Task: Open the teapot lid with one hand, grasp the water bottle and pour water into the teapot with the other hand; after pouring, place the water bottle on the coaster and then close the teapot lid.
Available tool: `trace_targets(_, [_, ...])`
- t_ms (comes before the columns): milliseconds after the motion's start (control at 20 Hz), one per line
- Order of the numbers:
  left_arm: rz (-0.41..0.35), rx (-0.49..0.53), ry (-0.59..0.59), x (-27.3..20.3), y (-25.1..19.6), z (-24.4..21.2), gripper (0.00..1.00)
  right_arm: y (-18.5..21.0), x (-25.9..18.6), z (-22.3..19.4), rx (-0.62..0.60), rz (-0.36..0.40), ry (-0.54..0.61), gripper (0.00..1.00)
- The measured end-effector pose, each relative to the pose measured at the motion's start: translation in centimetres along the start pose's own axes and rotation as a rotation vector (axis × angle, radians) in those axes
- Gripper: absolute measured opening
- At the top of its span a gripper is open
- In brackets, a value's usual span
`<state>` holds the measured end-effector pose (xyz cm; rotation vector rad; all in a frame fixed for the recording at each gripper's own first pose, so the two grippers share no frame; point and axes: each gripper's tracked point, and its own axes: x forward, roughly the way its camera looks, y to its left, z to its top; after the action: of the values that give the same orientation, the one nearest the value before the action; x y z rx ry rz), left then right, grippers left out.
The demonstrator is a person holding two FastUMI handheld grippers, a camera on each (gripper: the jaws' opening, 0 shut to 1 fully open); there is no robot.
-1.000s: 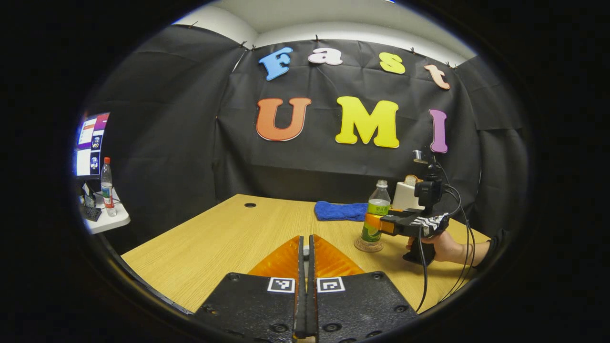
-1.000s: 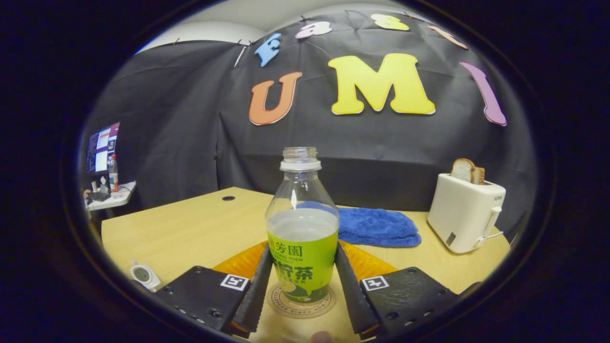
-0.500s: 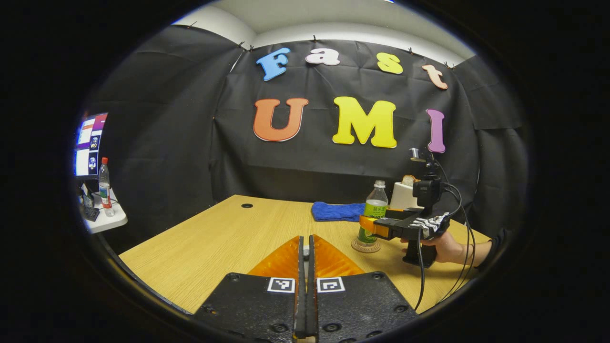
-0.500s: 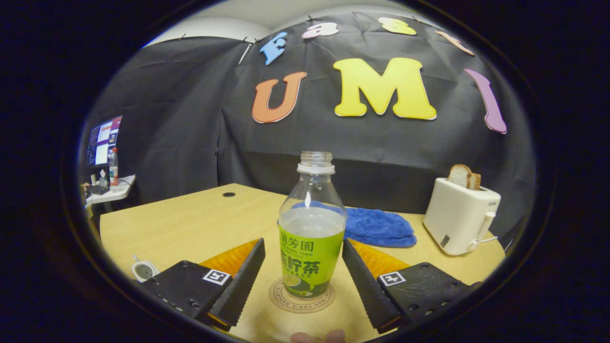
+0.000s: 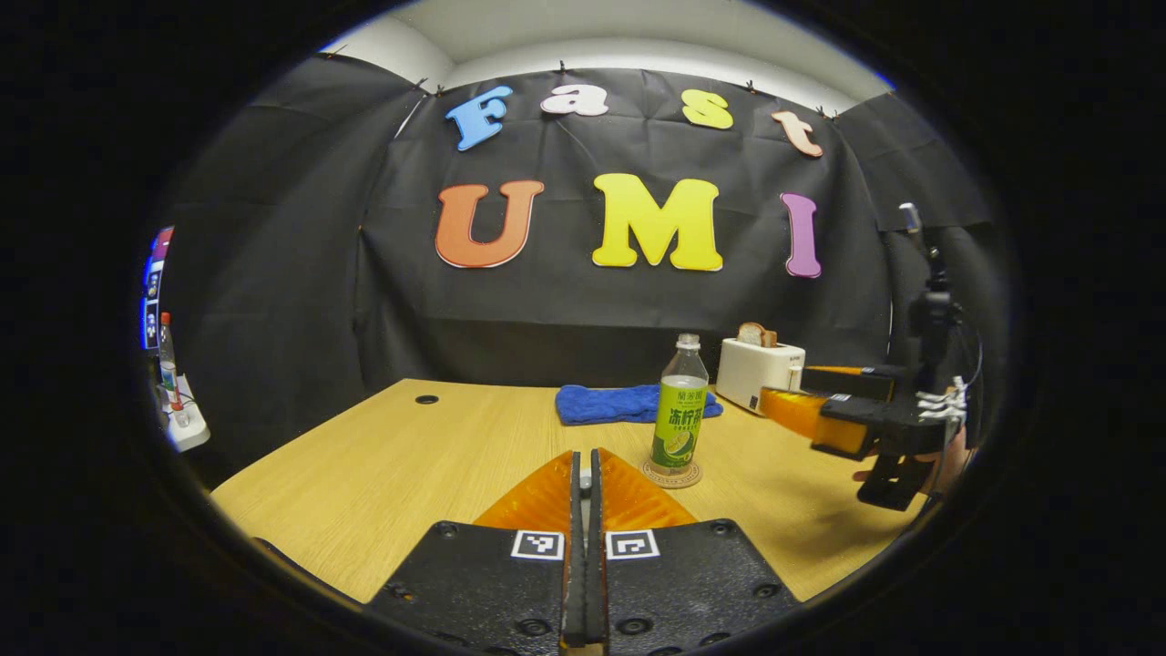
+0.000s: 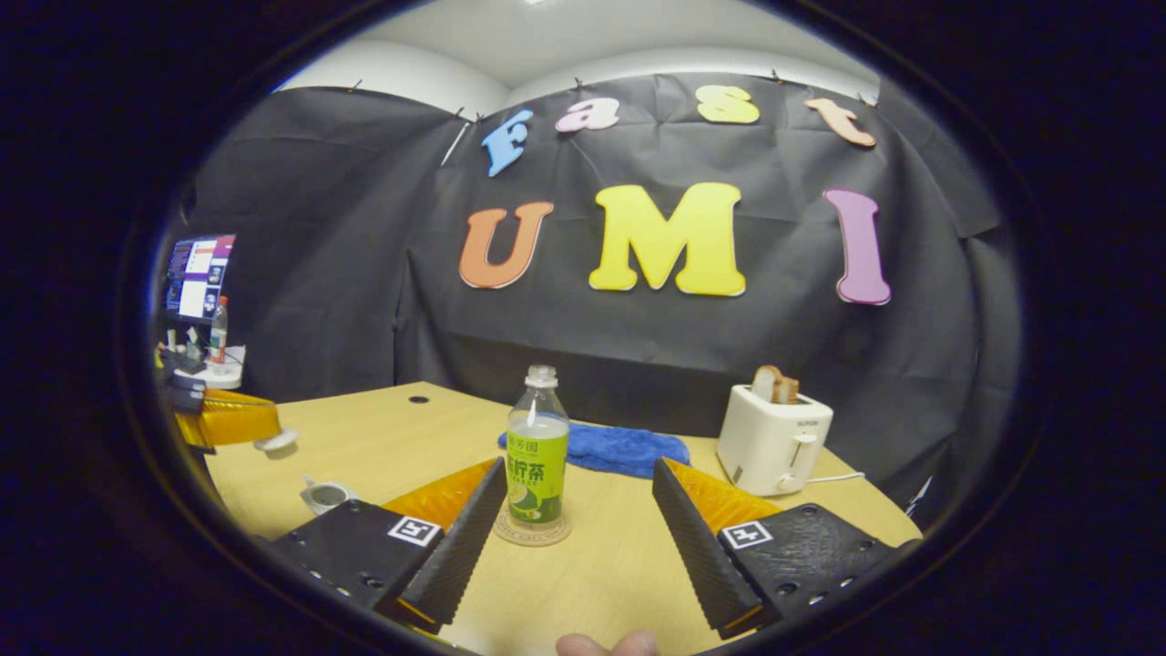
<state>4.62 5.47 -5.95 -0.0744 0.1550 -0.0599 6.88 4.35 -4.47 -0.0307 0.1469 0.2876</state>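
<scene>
Since drawing back, right claw [image 6: 574, 547] wide — water bottle [image 6: 537, 456] freed

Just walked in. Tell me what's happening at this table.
A person is working two handheld tools over a wooden table. The water bottle stands upright on its coaster, cap off. The right tool is open, clear of the bottle and touching nothing. The left tool is shut, and the teapot lid shows at its tip in the right gripper view. The teapot sits open on the table, so closing it is what remains.
</scene>
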Motion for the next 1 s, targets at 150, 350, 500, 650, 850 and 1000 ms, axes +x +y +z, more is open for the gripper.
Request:
trace_targets(150, [0.014, 0.010, 0.003, 1.2, 0.2, -1.3, 0.02, -0.9, -3.0, 0.3, -0.010, -0.034, -0.039, 0.96])
trace_targets(350, [0.022, 0.048, 0.024, 2.6, 0.5, -3.1, 0.03, -1.6, -5.8, -0.4, 0.020, -0.071, -0.045, 0.99])
trace_targets(500, [0.022, 0.047, 0.045, 3.1, 0.4, -4.3, 0.03, -2.4, -7.0, -0.5, 0.018, -0.104, -0.060, 0.98])
trace_targets(650, [0.015, 0.038, 0.056, 3.3, 0.0, -4.9, 0.03, -2.9, -7.3, -0.4, 0.015, -0.115, -0.069, 0.98])
trace_targets(850, [0.014, 0.035, 0.059, 3.2, -0.3, -5.2, 0.03, -2.9, -7.3, -0.8, 0.024, -0.108, -0.063, 0.96])
trace_targets(1000, [0.021, 0.032, 0.061, 3.0, -0.1, -5.2, 0.03, -2.9, -7.2, -1.3, 0.031, -0.103, -0.055, 0.96])
